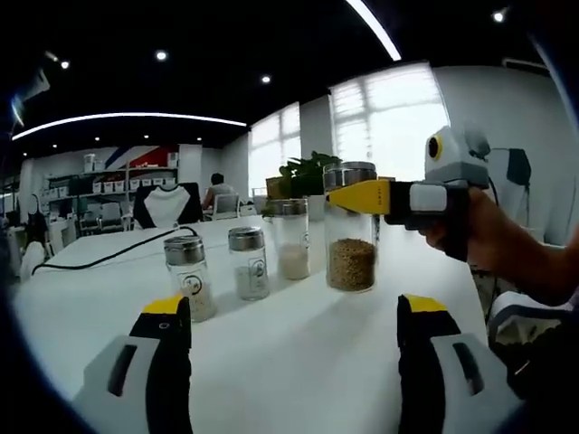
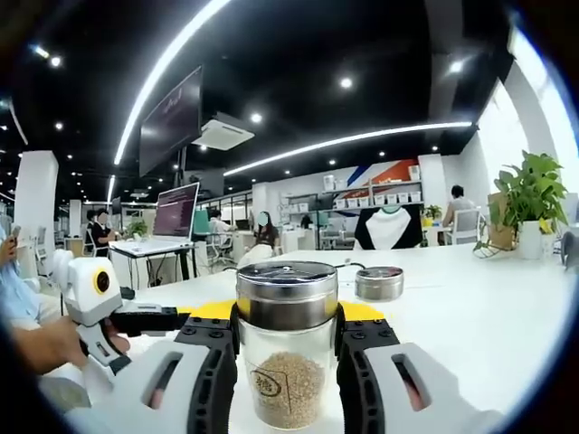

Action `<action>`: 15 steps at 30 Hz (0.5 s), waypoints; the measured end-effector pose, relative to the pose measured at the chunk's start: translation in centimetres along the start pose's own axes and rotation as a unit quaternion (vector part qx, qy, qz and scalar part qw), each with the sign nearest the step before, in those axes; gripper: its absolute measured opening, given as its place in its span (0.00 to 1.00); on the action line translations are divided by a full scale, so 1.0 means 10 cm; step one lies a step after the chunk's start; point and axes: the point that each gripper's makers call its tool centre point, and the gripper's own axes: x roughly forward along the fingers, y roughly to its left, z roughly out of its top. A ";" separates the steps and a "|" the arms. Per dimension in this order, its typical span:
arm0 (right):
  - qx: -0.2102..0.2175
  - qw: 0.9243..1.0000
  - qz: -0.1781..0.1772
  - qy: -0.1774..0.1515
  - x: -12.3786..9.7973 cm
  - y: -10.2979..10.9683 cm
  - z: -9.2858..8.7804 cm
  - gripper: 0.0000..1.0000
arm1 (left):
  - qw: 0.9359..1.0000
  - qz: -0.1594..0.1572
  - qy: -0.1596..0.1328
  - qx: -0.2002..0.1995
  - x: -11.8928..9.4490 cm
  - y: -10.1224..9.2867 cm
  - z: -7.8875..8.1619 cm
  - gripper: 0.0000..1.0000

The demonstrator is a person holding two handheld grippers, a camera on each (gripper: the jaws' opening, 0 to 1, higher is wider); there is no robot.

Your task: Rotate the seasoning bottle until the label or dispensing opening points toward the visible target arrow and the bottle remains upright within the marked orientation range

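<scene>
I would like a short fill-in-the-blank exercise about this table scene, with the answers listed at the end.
1. The number of glass bottles standing in a row on the white table is ____.
2. The right gripper is shut on the bottle filled with ____ grains.
3. The jaws of the left gripper stand ____, holding nothing.
4. The bottle lids are made of ____.

Answers: four; brown; open; metal

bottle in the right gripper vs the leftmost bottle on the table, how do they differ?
The gripped bottle is taller and wider; the leftmost bottle is short. The gripped bottle holds brown grains; the leftmost bottle holds pale powder. The right gripper clamps the gripped bottle below its cap; the leftmost bottle stands free. Both are upright clear glass with metal caps.
</scene>
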 end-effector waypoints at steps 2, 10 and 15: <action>0.007 1.000 -0.004 -0.003 -0.02 -0.07 0.01 0.39 | 1.000 0.004 -0.003 -0.006 -0.01 0.03 0.00 1.00; 0.010 1.000 -0.012 -0.007 -0.04 -0.24 0.04 0.39 | 1.000 0.014 0.004 0.000 -0.03 0.06 -0.03 1.00; 0.003 1.000 -0.018 -0.005 -0.05 -0.38 0.04 0.39 | 1.000 0.017 0.007 0.001 -0.05 0.07 -0.04 1.00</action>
